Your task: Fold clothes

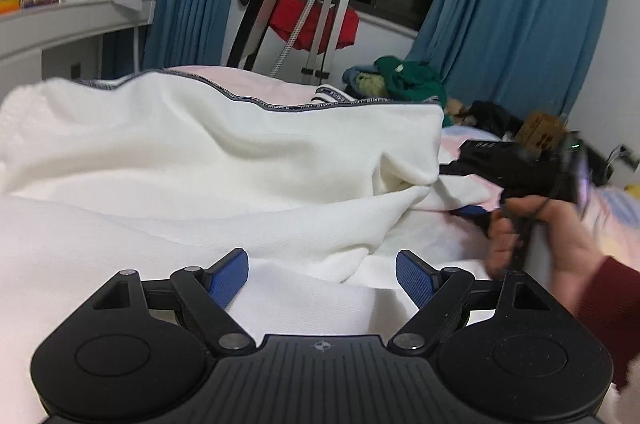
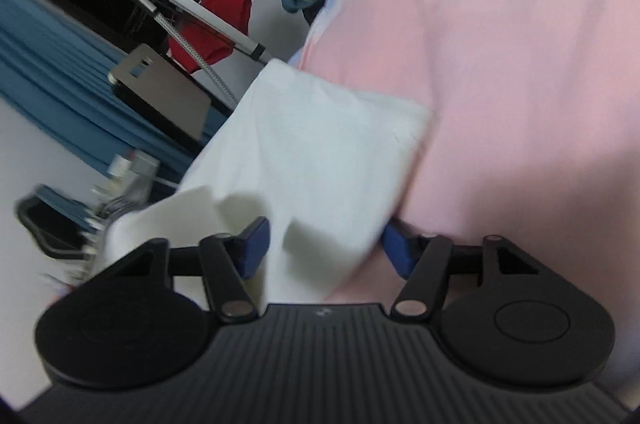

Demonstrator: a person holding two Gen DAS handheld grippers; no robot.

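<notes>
Right now the pink bedding (image 2: 500,64) stretches ahead of both my tools, and the white garment (image 1: 220,160) lies rumpled across it, its long run crosswise to my left gripper (image 1: 322,278), whose jaws stand spread and empty just above the cloth. My right gripper (image 2: 324,246) is nearer the work: a white fold sits between its half-spread fingers, though I cannot tell whether they press it.
</notes>
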